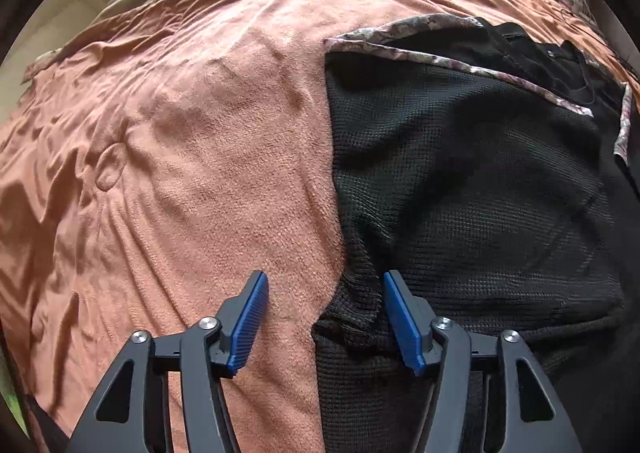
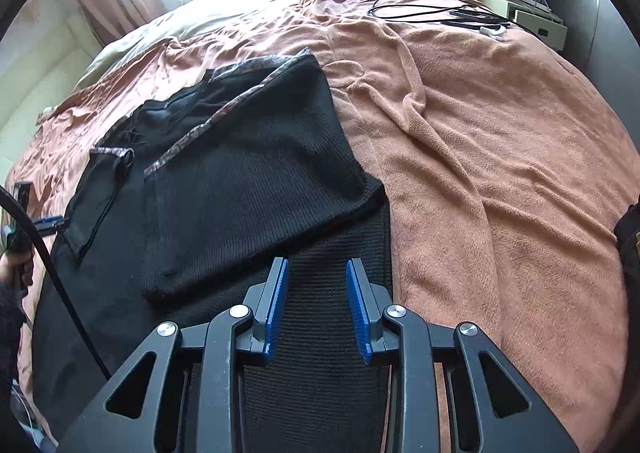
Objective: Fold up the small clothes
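You are working midway through folding the black knit garment (image 1: 460,181), which is lying spread on the orange blanket (image 1: 192,157) covering the bed. One patterned-trimmed panel (image 2: 256,173) is already lying folded across the body, so I judge a side fold is done and the near edge is next.

On your left, the left gripper (image 1: 325,317) is hovering with its jaws spread wide, straddling the garment's left edge where a small bunched fold (image 1: 360,293) is sitting between the blue pads (image 1: 250,321). It is gripping nothing; whether the pads are touching the cloth I cannot tell. The next move is probably calling for you to lower and close on that edge.

On your right, the right gripper (image 2: 317,309) is also hanging released, jaws moderately apart, above the garment's near strip beside its right edge. You are holding nothing there either; pinching that edge evenly with the left would keep the fold square.
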`<state>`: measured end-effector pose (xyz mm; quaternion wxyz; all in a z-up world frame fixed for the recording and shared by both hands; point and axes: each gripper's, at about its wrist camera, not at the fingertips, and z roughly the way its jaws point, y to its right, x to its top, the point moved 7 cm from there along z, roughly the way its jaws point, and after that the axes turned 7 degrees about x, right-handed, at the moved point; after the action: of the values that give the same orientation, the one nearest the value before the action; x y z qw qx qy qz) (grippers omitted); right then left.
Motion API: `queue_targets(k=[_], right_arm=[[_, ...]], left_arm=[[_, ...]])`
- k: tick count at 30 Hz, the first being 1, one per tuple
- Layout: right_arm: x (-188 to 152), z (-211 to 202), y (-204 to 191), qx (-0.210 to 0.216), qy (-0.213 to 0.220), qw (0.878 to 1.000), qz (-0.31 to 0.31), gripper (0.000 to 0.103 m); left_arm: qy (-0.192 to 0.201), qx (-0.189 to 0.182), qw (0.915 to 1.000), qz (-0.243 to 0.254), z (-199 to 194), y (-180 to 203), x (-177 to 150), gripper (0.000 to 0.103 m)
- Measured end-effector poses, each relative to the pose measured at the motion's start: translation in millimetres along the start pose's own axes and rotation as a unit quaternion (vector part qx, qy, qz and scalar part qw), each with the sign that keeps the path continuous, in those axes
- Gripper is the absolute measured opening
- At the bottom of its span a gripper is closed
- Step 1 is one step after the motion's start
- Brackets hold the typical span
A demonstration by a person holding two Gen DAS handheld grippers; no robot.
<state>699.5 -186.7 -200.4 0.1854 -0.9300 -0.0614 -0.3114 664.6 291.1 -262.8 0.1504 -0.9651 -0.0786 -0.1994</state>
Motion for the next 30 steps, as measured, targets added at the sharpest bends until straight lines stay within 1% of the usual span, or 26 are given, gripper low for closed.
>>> queue_targets(k=[3, 4, 6, 8, 9, 10, 11, 12, 13, 14, 16, 19, 21, 22, 23, 24, 26, 30], right_arm=[[-6, 0, 1, 0.002, -0.007, 1.000, 0.005, 0.027], [-7, -1, 2, 0.002, -0.007, 1.000, 0.008, 0.027], [-8, -7, 4, 0.004, -0.003, 1.000, 0.016, 0.027], [-11, -12, 6, 0.009, 0.000, 1.000, 0.024, 0.027], [-13, -14, 6, 0.011, 0.000, 1.000, 0.027, 0.027], [-16, -16, 7, 0.014, -0.001, 0.999, 0.029, 0.030], [-18, -19, 7, 0.014, -0.001, 0.999, 0.030, 0.037], [-20, -21, 7, 0.012, -0.001, 0.999, 0.031, 0.043], [-22, -26, 6, 0.009, 0.001, 1.000, 0.030, 0.053], [-22, -30, 5, 0.006, 0.003, 1.000, 0.025, 0.058], [-24, -40, -1, 0.011, 0.009, 1.000, 0.020, 0.061], [-31, -54, -6, 0.035, 0.006, 0.999, 0.029, 0.074], [-36, -68, -10, 0.043, 0.005, 0.999, 0.022, 0.076], [-38, -75, -12, 0.048, 0.006, 0.999, 0.019, 0.080], [-40, -83, -13, 0.049, 0.009, 0.999, 0.017, 0.084], [-42, -91, -14, 0.045, 0.012, 0.999, 0.014, 0.086], [-48, -111, -14, 0.036, 0.020, 0.999, 0.013, 0.091], [-59, -153, -19, 0.027, 0.041, 0.999, 0.013, 0.101]], left_arm=[[-0.008, 0.003, 0.9998, -0.017, 0, -5, 3, 0.065], [-0.005, 0.009, 0.9998, -0.018, -3, -6, 4, 0.065], [0.013, 0.016, 0.9996, -0.016, -17, -7, 6, 0.065], [0.027, 0.001, 0.9994, -0.022, -31, -8, 7, 0.065], [0.028, -0.007, 0.9993, -0.025, -37, -9, 6, 0.065], [0.027, -0.012, 0.9991, -0.031, -42, -10, 3, 0.065], [0.026, -0.016, 0.9989, -0.036, -48, -11, 1, 0.065], [0.027, -0.021, 0.9986, -0.041, -55, -13, -2, 0.065], [0.029, -0.026, 0.9982, -0.045, -60, -14, -5, 0.065], [0.031, -0.030, 0.9978, -0.050, -66, -15, -9, 0.065], [0.032, -0.035, 0.9970, -0.061, -78, -17, -17, 0.065], [0.036, -0.047, 0.9952, -0.077, -95, -18, -24, 0.069], [0.043, -0.053, 0.9943, -0.082, -111, -20, -33, 0.079], [0.049, -0.056, 0.9937, -0.084, -122, -19, -37, 0.082], [0.056, -0.058, 0.9931, -0.085, -133, -19, -41, 0.088], [0.062, -0.060, 0.9926, -0.085, -141, -19, -44, 0.094], [0.073, -0.061, 0.9916, -0.087, -160, -22, -52, 0.099], [0.087, -0.076, 0.9878, -0.104, -193, -30, -73, 0.100]])
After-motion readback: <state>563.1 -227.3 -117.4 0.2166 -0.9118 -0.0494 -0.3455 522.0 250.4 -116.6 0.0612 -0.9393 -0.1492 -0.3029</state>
